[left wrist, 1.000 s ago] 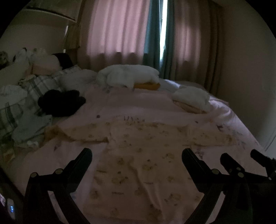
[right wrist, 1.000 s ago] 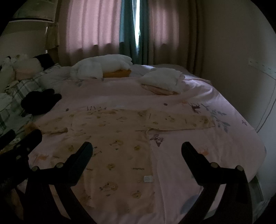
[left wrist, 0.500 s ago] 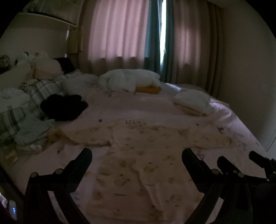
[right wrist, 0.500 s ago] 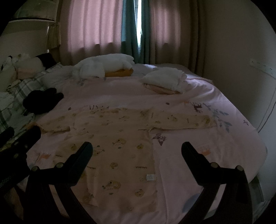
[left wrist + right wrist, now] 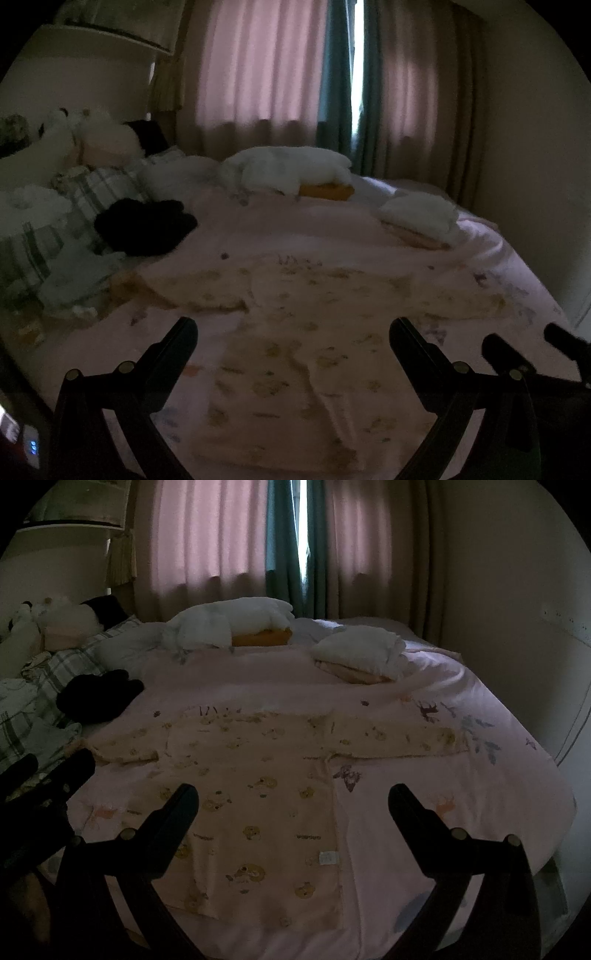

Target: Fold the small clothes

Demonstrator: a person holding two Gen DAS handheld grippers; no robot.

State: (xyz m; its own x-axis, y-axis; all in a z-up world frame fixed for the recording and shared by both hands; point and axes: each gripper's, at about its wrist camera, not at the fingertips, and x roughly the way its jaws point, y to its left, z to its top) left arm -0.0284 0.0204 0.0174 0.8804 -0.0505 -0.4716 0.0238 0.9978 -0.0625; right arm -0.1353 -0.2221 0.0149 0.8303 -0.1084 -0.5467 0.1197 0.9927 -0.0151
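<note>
A small cream long-sleeved shirt (image 5: 314, 332) (image 5: 258, 775) with a bear print lies spread flat on the pink bed sheet (image 5: 288, 229) (image 5: 461, 801), both sleeves stretched out sideways. My left gripper (image 5: 291, 328) hovers open above the shirt's lower body, nothing between its fingers. My right gripper (image 5: 291, 797) is open too, above the shirt's right half near a white label (image 5: 328, 858). The right gripper's fingers (image 5: 517, 350) show at the right edge of the left wrist view. The left gripper's fingers (image 5: 48, 771) show at the left of the right wrist view.
A folded white and peach stack (image 5: 360, 653) (image 5: 421, 218) lies at the back right. A white bundle on an orange item (image 5: 229, 626) sits by the curtains. A black garment (image 5: 144, 225) (image 5: 98, 694) and plaid bedding (image 5: 92, 192) lie left. A wall (image 5: 517, 590) bounds the right.
Both grippers have risen and drawn back slightly, so the shirt sits a little lower and farther in view. The shirt itself has not moved, and both grippers stay open.
</note>
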